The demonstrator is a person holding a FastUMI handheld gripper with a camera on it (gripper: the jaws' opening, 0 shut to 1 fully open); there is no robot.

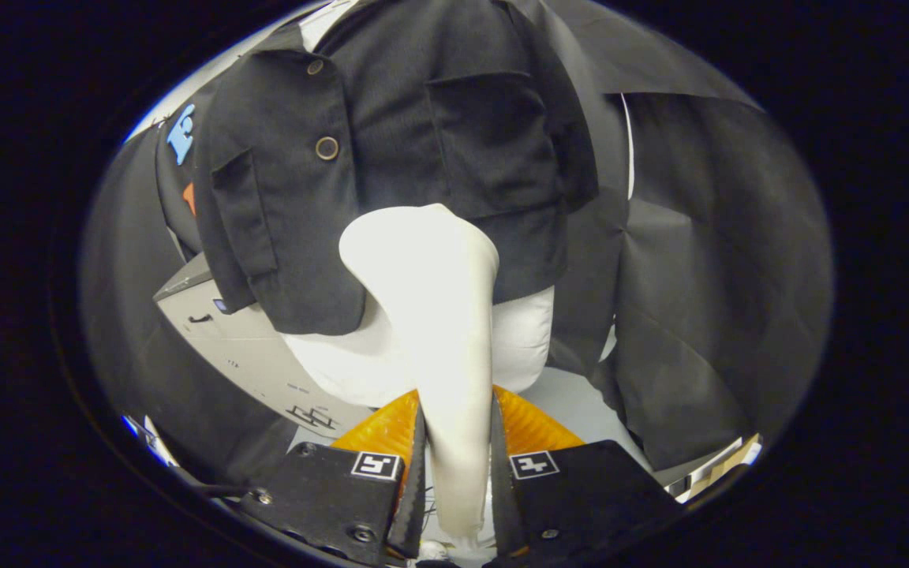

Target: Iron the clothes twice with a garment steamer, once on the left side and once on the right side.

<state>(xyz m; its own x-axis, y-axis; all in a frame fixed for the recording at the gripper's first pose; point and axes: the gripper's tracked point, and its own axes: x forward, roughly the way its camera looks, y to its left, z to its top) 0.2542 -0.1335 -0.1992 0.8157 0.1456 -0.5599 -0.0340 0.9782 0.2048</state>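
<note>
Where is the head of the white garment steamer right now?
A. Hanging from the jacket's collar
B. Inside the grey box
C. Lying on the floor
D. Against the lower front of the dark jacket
D: the white garment steamer, clamped in the claw, has its head up against the lower front of the dark button-up jacket on the white mannequin torso.

The gripper (454, 450) is closed on the white garment steamer (435, 315), both fingers pressing on its handle from either side. The steamer rises from between the fingers, and its wide head lies against the lower front of a black jacket (391, 158) just beyond. The jacket has round buttons (327, 147) and a chest pocket (486, 134), and is worn by a white mannequin torso (518, 331) whose base shows below the hem. A grey box (241, 347) stands beside the torso.
</note>
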